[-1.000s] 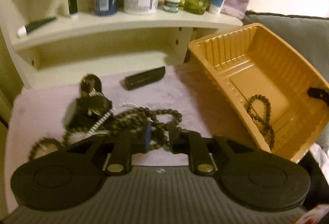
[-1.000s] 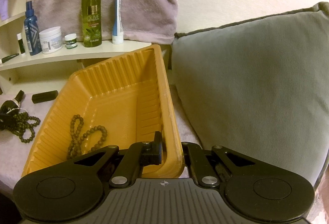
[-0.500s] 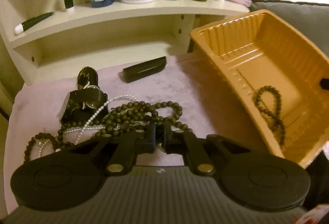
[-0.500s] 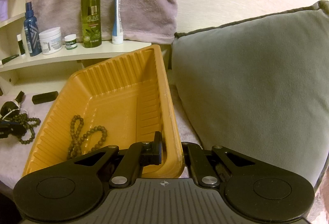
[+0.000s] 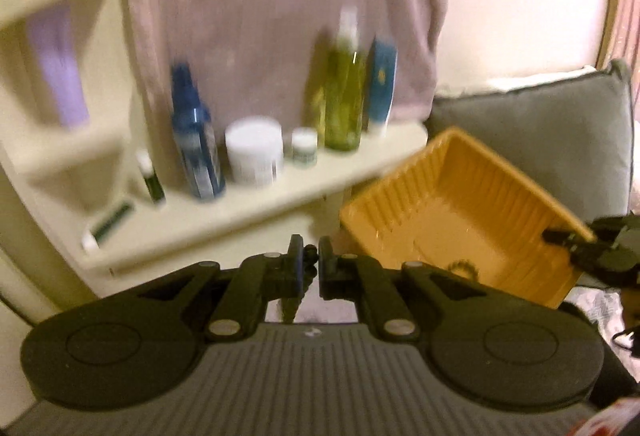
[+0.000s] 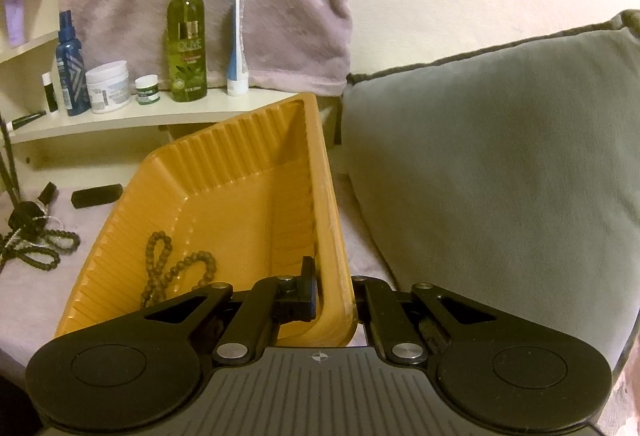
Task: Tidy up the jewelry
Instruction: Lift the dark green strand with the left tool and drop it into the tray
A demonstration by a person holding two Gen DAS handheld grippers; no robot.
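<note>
The right gripper [image 6: 334, 292] is pinching the near wall of the tilted orange tray [image 6: 240, 172], where a bead bracelet [image 6: 176, 268] is lying just left of its fingers. The left gripper [image 5: 309, 266] is clamping nearly shut on a dark bead strand [image 5: 291, 302] (blurred), hanging below its tips, with the tray to its right.

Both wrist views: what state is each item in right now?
Ribbed orange plastic tray: tilted, rim clamped.
Right gripper: shut on the tray rim.
Left gripper: shut on a dark bead strand, lifted.
Brown bead bracelet: lying inside the tray.
Dark bead pile: on the cloth, outside the tray.
</note>
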